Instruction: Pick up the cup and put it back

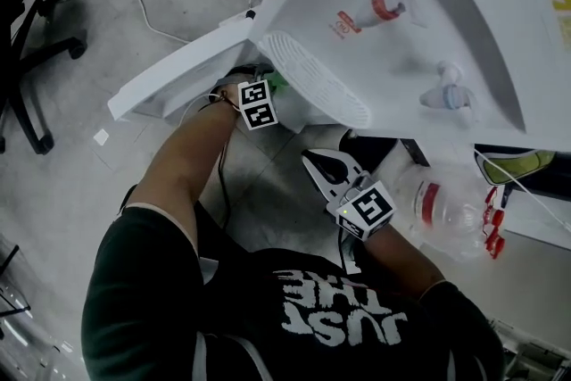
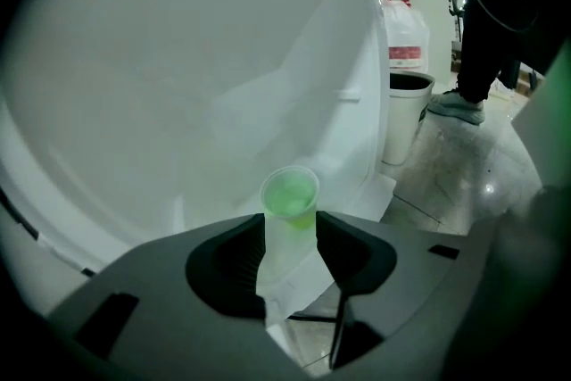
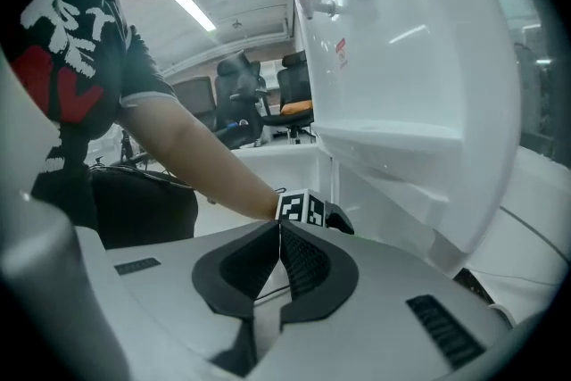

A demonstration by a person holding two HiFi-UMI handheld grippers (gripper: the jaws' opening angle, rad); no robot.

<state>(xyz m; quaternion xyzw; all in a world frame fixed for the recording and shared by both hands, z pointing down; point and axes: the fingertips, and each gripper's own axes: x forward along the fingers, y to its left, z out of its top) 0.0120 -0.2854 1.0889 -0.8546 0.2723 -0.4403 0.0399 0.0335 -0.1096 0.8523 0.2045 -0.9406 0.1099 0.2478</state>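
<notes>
A clear plastic cup (image 2: 289, 205) with a green tint at its far end stands between the two dark pads of my left gripper (image 2: 291, 232), in the recess at the foot of the white water dispenser (image 2: 178, 85). The jaws are open and the pads lie close beside the cup's walls. In the head view the left gripper (image 1: 270, 87) reaches under the dispenser's drip tray (image 1: 317, 80), where a bit of the green cup (image 1: 279, 82) shows. My right gripper (image 3: 279, 232) is shut on nothing and hangs lower right (image 1: 314, 163), away from the cup.
The dispenser's red tap (image 1: 385, 4) and blue tap (image 1: 443, 94) jut out above the tray. A big water bottle (image 1: 446, 210) lies on the floor at the right. A white bin (image 2: 406, 116) and a jug (image 2: 403, 36) stand beyond the dispenser. An office chair (image 1: 36, 31) is at far left.
</notes>
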